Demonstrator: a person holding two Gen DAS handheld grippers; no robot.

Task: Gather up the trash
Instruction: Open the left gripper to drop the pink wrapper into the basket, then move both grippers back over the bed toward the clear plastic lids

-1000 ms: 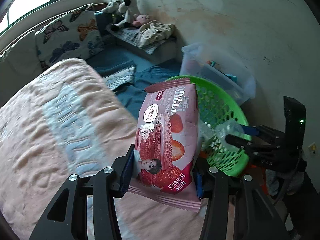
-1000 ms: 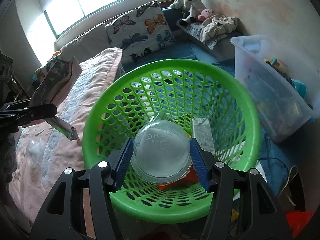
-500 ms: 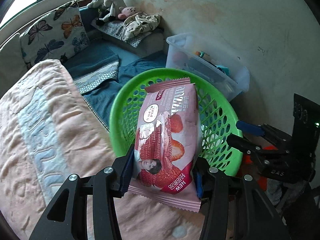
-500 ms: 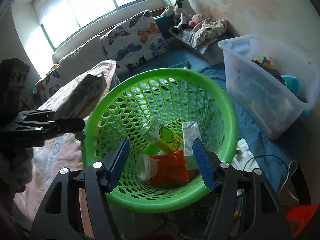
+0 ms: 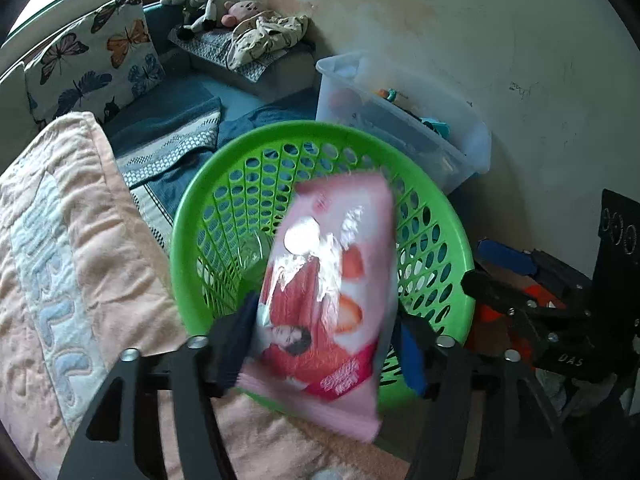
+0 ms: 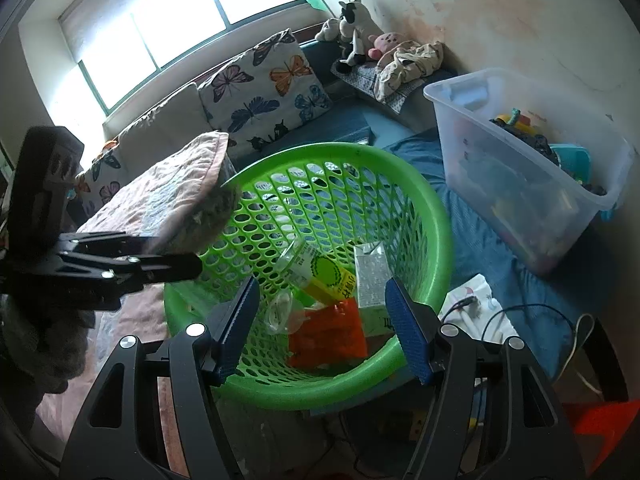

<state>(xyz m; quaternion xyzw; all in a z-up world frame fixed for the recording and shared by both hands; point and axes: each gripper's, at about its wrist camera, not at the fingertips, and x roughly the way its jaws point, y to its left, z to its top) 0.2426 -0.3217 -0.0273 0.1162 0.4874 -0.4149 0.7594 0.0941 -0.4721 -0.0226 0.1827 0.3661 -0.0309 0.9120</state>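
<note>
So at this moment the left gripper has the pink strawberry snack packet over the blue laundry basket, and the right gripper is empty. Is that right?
Not quite: the basket is green, not blue, as both wrist views show. The rest holds: the pink strawberry snack packet sits between the left gripper pads, whose jaws are opening, over the basket, and the right gripper is empty.

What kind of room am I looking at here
Most likely a lived-in bedroom or playroom at home: a butterfly-print cushion under the window, stuffed animals on a low ledge, a pink quilt, and a clear storage bin of toys.
</note>
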